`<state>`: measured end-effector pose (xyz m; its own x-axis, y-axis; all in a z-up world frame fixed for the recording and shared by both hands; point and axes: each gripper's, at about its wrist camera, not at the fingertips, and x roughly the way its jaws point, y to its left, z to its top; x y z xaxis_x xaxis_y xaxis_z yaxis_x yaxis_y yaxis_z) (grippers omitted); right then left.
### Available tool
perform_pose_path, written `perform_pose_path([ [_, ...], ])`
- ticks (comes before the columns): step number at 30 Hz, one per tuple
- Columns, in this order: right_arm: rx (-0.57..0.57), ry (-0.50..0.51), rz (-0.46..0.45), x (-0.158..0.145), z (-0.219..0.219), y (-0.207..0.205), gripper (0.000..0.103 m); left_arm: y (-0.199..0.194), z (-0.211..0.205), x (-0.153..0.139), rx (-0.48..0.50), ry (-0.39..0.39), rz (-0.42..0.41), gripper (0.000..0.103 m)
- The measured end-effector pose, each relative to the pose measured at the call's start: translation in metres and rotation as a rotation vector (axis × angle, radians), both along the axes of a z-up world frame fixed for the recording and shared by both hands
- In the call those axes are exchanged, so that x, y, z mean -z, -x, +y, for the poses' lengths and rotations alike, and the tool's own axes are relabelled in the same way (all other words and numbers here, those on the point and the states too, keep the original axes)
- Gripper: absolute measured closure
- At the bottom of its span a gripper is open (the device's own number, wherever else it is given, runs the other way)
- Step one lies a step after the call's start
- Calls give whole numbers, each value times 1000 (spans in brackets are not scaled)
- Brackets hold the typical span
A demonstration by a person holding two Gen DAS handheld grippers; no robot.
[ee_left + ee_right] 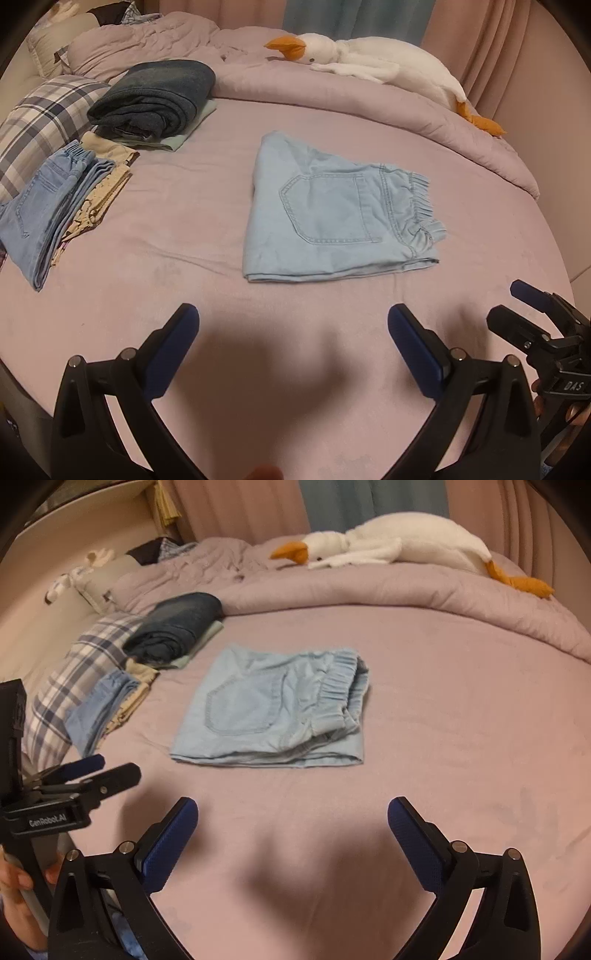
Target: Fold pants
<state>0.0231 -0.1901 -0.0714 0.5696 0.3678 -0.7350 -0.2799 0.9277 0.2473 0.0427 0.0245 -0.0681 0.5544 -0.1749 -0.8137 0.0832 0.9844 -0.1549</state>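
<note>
Left wrist view showed my left gripper and right gripper spread wide, empty — folded pale-blue denim pants lay ahead on mauve bedsheet.

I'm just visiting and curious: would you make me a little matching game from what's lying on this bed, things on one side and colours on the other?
Things:
1. folded pants in the middle of the bed
2. plush goose on the quilt
3. rolled garment atop the far stack
4. pillow at the left

Colours:
A. white with an orange beak
B. dark blue-grey
C. pale blue
D. plaid, blue and white

Pairs: 1-C, 2-A, 3-B, 4-D
</note>
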Motion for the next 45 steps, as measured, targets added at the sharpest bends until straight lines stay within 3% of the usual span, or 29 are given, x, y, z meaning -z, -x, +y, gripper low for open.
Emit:
perform_pose_path([
  [14, 8, -7, -71, -30, 8, 27, 1, 28, -12, -24, 39, -14, -45, 1],
  [45, 14, -14, -71, -36, 16, 35, 1, 40, -22, -29, 53, -40, -51, 1],
])
